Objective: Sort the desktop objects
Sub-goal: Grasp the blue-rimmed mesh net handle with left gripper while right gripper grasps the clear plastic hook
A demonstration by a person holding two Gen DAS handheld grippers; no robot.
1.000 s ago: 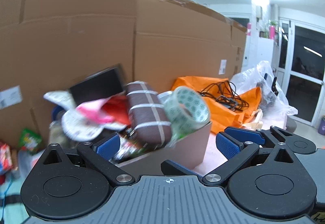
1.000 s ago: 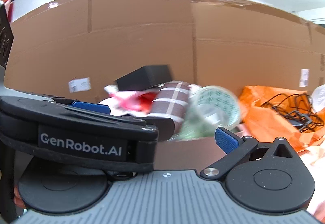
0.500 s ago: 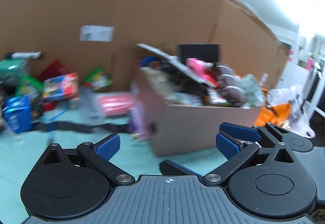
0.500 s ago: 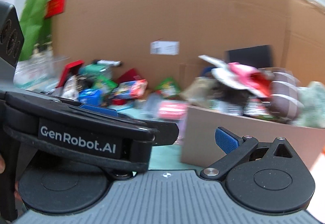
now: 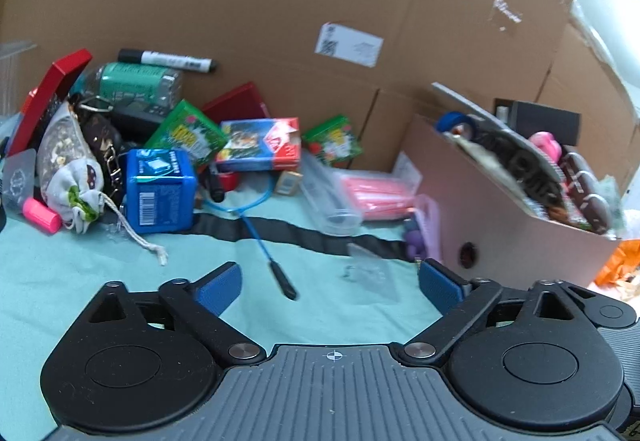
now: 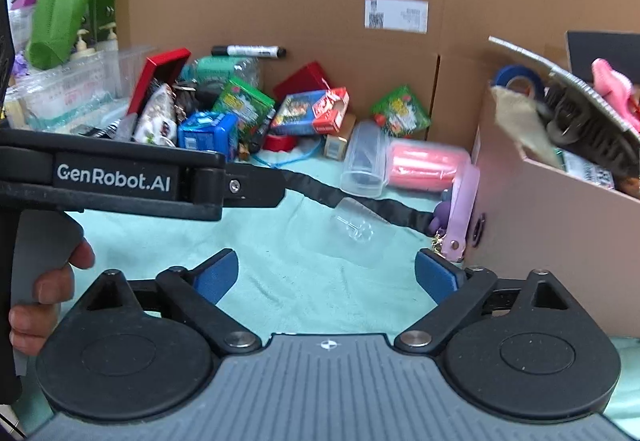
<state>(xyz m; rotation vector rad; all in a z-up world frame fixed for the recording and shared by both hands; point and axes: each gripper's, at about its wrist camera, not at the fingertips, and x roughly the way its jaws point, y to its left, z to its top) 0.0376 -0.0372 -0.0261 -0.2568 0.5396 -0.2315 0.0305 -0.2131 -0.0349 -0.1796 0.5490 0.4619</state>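
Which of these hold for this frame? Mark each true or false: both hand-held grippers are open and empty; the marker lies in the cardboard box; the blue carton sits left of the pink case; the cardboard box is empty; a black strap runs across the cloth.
1. Both hand-held grippers, left and right, are open and empty. True.
2. The marker lies in the cardboard box. False: it rests atop the loose pile, against the cardboard wall.
3. The blue carton sits left of the pink case. True.
4. The cardboard box is empty. False: it is heaped full.
5. A black strap runs across the cloth. True.
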